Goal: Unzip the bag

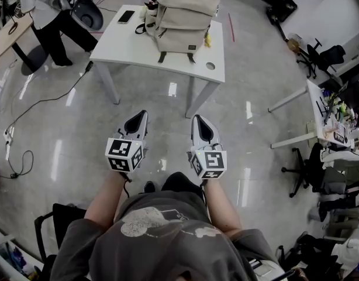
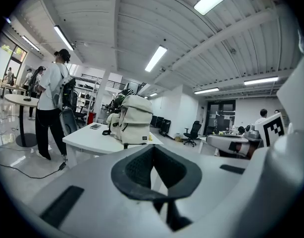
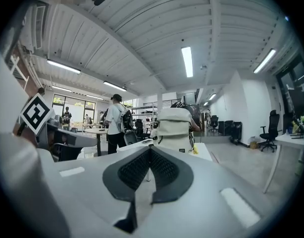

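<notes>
A beige backpack [image 1: 184, 17] stands upright on a white table [image 1: 124, 44] well ahead of me. It also shows far off in the left gripper view as the backpack [image 2: 134, 125] and in the right gripper view as the backpack [image 3: 174, 129]. My left gripper [image 1: 140, 117] and right gripper [image 1: 197, 121] hang side by side over the floor, close to my body and far short of the table. Both are shut with nothing between the jaws. The left gripper [image 2: 153, 150] and right gripper [image 3: 150, 151] point toward the bag.
A phone [image 1: 126, 16] and a small yellow object [image 1: 207, 40] lie on the table by the bag. A person [image 1: 48, 16] stands at the table's left. Cables [image 1: 39, 104] trail across the floor at left. Desks and office chairs [image 1: 323, 57] stand to the right.
</notes>
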Available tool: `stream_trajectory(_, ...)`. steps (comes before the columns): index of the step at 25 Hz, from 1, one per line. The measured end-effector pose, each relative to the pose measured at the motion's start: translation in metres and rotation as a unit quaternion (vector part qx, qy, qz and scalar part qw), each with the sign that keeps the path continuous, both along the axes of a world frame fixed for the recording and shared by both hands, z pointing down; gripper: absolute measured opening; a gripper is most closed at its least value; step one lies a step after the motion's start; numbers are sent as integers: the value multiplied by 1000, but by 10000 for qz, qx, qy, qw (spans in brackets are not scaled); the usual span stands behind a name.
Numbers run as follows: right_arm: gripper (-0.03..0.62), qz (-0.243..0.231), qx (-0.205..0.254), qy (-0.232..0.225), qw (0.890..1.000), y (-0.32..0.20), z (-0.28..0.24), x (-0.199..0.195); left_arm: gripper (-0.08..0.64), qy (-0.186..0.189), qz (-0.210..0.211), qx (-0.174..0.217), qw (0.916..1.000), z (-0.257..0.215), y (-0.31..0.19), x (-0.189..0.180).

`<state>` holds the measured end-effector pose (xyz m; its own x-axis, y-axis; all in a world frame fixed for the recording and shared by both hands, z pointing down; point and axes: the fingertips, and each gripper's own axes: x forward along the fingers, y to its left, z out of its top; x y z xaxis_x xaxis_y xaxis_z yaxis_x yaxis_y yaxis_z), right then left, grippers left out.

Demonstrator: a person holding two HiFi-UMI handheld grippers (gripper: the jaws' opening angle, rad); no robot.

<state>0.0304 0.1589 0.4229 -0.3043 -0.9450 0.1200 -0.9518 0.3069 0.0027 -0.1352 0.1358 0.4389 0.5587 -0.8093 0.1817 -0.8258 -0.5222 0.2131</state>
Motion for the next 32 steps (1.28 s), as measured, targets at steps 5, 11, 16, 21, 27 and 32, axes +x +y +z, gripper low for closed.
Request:
stream_trajectory(5, 0, -114, -100, 31, 9999, -19, 10, -5, 6, -5, 84, -14, 10000, 4, -19, 5)
stream_trajectory(11, 0, -141, -95, -173, 9997, -76, 23, 8, 6, -147, 15, -37, 9999, 18, -60, 11)
stream_trajectory(16, 0, -238, -179, -319, 9990, -141, 33, 21, 6, -232, -151, -65, 9996, 23, -116, 19)
stream_trajectory(21, 0, -356, -195, -385, 9984, -204, 31, 36, 6, -235, -224, -27, 9995, 19, -174, 39)
stream_trajectory(27, 0, -499, -166, -425, 9977, -268, 28, 58, 6, -262, -338, 23, 9991, 14, -239, 64)
stream_trajectory(32, 0, -681, -142, -465, 9965, -311, 27, 77, 6, -351, -451, 62, 9983, 12, -280, 84)
